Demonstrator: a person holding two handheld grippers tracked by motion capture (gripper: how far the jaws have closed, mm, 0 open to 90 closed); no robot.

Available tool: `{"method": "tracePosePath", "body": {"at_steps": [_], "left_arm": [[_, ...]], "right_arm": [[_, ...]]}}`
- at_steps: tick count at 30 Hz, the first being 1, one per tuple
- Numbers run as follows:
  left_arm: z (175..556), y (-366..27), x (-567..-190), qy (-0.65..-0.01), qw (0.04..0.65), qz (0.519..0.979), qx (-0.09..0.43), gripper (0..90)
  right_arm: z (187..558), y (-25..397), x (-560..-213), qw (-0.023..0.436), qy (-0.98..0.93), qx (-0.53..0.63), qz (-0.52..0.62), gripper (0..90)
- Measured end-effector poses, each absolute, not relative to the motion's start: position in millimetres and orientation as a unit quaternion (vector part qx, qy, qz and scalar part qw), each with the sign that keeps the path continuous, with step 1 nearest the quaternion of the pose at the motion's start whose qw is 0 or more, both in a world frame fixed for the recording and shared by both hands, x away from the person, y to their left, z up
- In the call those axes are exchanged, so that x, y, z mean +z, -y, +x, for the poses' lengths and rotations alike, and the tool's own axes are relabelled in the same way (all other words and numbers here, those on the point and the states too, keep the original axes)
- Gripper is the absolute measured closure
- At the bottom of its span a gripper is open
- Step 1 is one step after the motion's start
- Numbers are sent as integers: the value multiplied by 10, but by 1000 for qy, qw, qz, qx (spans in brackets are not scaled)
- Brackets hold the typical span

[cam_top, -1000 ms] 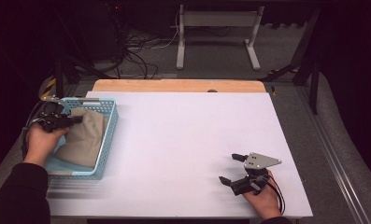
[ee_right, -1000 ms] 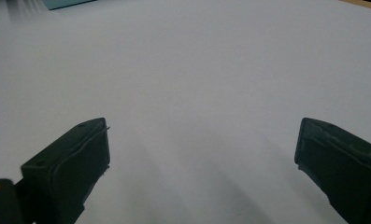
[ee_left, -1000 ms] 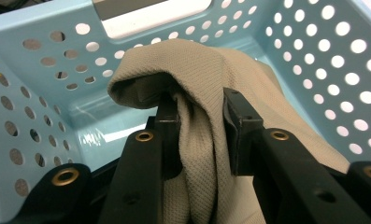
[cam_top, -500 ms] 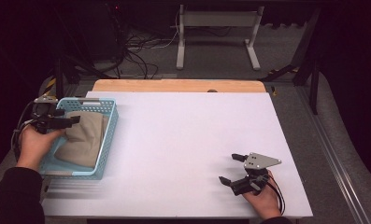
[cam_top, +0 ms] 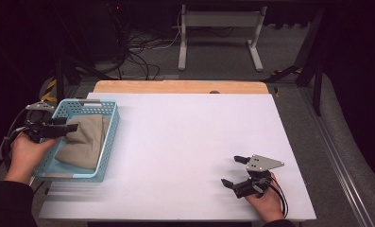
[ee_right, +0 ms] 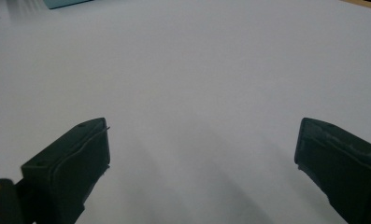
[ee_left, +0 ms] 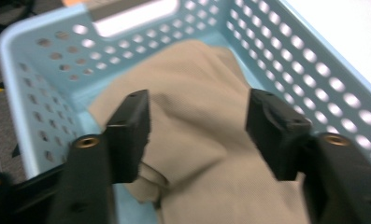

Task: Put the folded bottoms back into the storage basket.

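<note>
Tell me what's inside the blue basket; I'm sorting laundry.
The blue basket holds one crumpled beige cloth, with the open left gripper poised over it. Bare basket floor shows beside the cloth; anything beneath it is hidden.

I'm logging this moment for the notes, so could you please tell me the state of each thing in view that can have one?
Left gripper: open, jaws above the cloth, holding nothing.
Right gripper: open, holding nothing, low over the bare table.
Cloth: crumpled, lying inside the basket.
Basket: upright on the table's left edge, holding the cloth.
</note>
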State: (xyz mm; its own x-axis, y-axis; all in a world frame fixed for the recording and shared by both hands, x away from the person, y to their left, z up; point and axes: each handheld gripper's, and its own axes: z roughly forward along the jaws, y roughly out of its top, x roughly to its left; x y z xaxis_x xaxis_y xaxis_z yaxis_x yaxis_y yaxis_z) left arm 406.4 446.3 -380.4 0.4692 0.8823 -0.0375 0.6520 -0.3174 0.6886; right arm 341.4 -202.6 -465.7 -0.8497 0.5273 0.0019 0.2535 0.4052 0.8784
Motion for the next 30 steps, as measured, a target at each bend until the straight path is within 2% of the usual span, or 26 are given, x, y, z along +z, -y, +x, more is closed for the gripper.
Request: {"method": "tracePosePath", "body": {"at_steps": [1, 4, 12, 30], "left_arm": [[4041, -4444, -3804, -479, 324, 798, 172, 456], [4003, -4397, -3824, -461, 313, 815, 162, 592], [3973, -4258, -3978, -418, 233, 865, 148, 882], [4063, -4175, -4236, -426, 134, 890, 98, 894]], "right_arm": [[3414, 2026, -4657, 139, -827, 492, 236, 39], [3414, 2025, -4657, 139, -827, 491, 236, 39], [3415, 2023, -4657, 138, -828, 490, 236, 40], [3417, 2020, -4659, 137, -829, 489, 235, 40]]}}
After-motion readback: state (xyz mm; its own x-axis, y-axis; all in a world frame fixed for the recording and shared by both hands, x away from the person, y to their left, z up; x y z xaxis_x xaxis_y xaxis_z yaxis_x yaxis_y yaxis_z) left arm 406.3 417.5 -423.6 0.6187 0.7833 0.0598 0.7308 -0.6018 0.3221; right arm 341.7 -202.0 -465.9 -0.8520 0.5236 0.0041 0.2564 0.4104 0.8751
